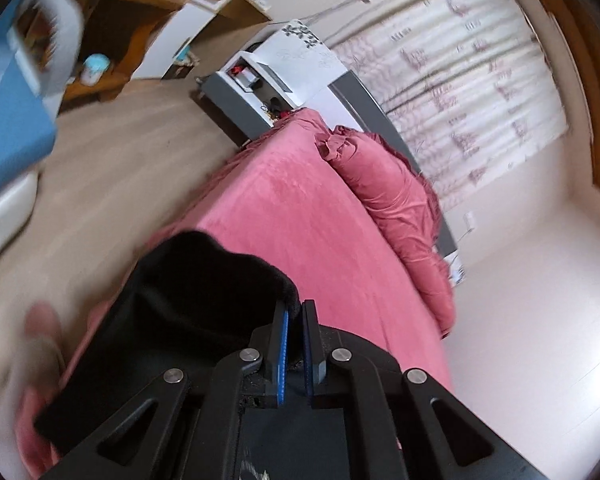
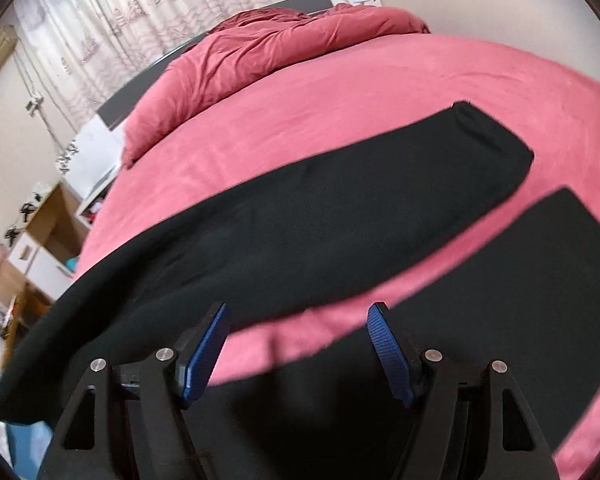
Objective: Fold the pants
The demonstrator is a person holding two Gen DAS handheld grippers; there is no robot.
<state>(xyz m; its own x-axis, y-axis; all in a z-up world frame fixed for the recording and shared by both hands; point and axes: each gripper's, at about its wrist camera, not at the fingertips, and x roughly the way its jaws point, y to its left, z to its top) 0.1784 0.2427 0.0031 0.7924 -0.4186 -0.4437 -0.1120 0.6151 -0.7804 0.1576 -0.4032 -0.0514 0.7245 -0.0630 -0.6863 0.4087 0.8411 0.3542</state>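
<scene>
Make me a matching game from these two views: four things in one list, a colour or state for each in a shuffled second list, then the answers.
1. left gripper
2. right gripper
3. pants
4. bed cover

a. pink
b. jaws apart, nothing between them
c. black, legs spread on the bed
d. shut on dark cloth

Pairs: 1-d, 2-b, 3-c, 4-a

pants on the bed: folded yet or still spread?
Spread. Both legs of the black pants lie apart on the pink bed; left gripper pinches one edge.
</scene>
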